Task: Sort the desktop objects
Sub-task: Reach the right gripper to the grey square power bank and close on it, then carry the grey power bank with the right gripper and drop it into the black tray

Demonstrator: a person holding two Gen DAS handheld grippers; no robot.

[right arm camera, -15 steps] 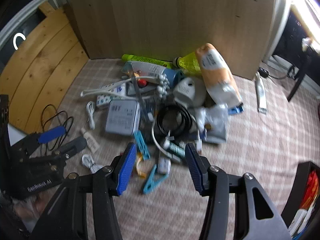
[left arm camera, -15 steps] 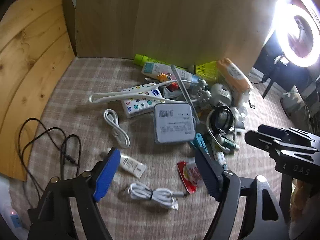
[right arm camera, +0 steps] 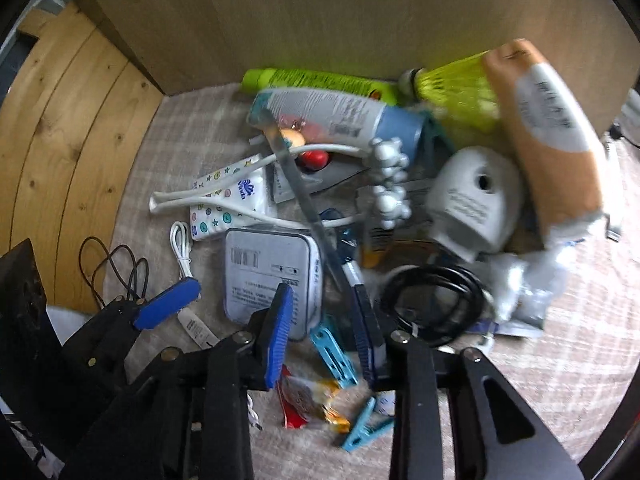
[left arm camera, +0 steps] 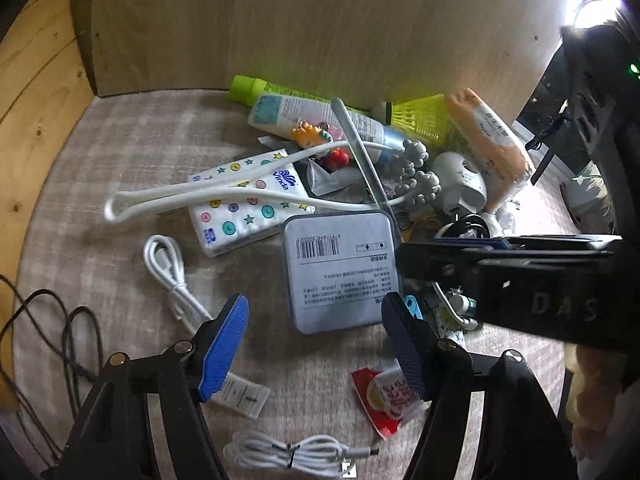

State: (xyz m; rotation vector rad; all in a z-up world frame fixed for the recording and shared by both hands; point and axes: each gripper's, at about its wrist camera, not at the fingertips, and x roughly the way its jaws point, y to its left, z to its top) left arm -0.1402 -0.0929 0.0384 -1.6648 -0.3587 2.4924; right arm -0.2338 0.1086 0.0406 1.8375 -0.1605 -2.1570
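- Left claw (left arm camera: 316, 342) hangs with its jaws spread wide and nothing between them, tilted steeply down over the checked cloth (left arm camera: 120, 152); the grey box (left arm camera: 340, 272) lies just past its tips at 12 o'clock.
- White cable (left arm camera: 170, 268) lies at 10 o'clock from that claw, beside the tissue pack (left arm camera: 248, 204).
- Red sachet (left arm camera: 386, 394) sits under the left claw's right finger, touching the cloth.
- Right claw (right arm camera: 324, 336) stands partly open, gripping nothing; its jaws have just been closing, with a blue clothes peg (right arm camera: 334, 354) on the cloth below the gap.
- Black cable coil (right arm camera: 436, 300) lies at 2 o'clock from the right claw.
- Orange packet (right arm camera: 552, 132) leans at the pile's far right.
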